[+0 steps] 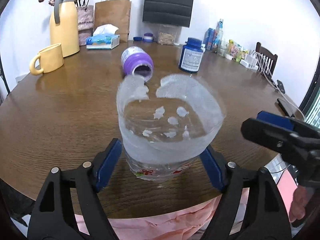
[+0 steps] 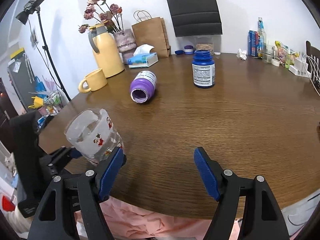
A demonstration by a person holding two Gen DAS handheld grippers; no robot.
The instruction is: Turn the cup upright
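A clear glass cup [image 1: 168,128] with white frosted bands and small Christmas prints stands mouth-up at the near edge of the brown table [image 1: 60,120]. My left gripper [image 1: 162,160] has its blue pads against the cup's lower sides, shut on it. In the right wrist view the cup [image 2: 94,136] sits at the left, tilted a little, with the left gripper behind it. My right gripper [image 2: 158,172] is open and empty over the table's near edge, to the right of the cup; it also shows in the left wrist view [image 1: 280,134].
A purple bottle [image 2: 143,89] lies on its side mid-table, mouth toward me. A blue bottle [image 2: 203,70] stands upright beyond it. A yellow mug [image 2: 94,81], yellow thermos [image 2: 106,52], tissue box [image 2: 143,60] and paper bag [image 2: 152,36] stand at the back left. Clutter lines the far right.
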